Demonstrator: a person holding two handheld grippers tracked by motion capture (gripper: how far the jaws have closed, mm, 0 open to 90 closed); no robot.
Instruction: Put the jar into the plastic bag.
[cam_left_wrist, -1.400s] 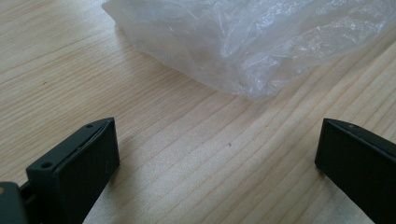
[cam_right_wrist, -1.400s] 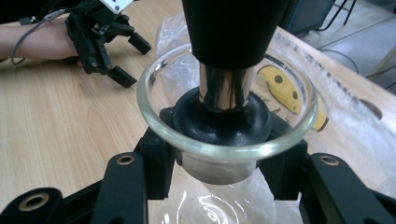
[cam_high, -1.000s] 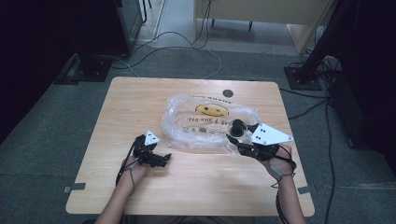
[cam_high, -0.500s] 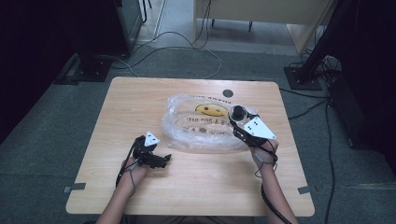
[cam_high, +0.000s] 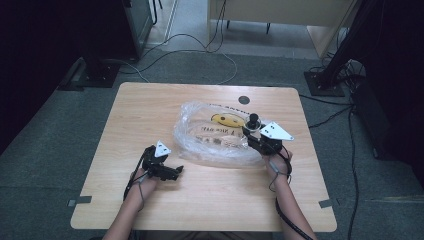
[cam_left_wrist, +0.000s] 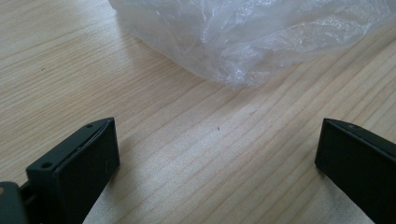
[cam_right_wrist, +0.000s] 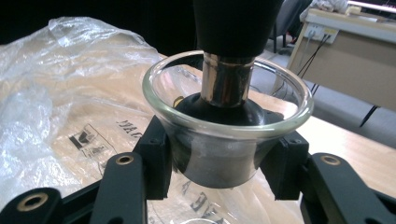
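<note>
The tamper's (cam_right_wrist: 233, 65) black handle top is cut off.

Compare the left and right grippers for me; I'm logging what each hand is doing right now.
The left gripper is open with bare wood between its jaws; the right gripper is shut on a glass cup that has a black-handled tool standing in it. The left sits on the table just short of the clear plastic bag, apart from it; the right is over the bag. Both have black jaws and a grey three-cornered top plate.
</note>
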